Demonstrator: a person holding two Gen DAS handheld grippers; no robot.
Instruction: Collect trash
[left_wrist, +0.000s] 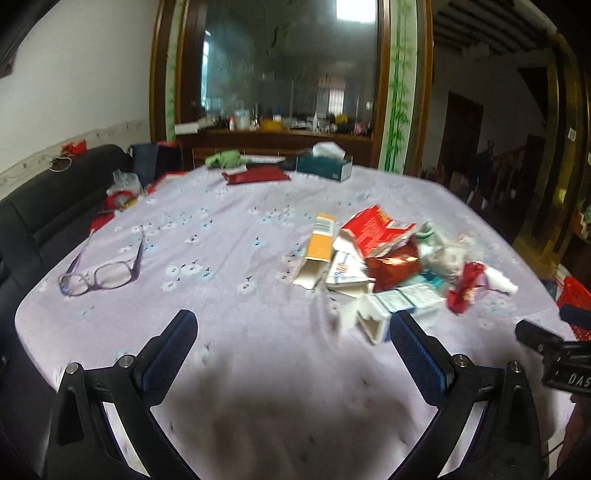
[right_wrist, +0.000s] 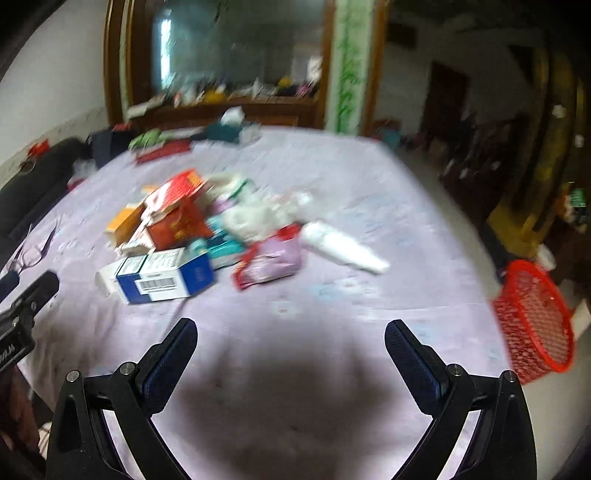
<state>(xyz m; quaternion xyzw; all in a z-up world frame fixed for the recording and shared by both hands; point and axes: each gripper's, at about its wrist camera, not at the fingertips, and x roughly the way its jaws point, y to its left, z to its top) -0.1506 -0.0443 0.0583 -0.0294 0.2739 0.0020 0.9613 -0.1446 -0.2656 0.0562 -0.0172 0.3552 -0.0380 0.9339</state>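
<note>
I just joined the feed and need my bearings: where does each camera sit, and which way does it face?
Left wrist: on the open left gripper, facing across the lilac flowered tablecloth at the purple-framed glasses; the right gripper shows at its right edge.
Right wrist: on the open right gripper, facing the same table, red mesh basket on the floor at right; the left gripper shows at its left edge.
Shared: pile of crumpled cartons and wrappers.
</note>
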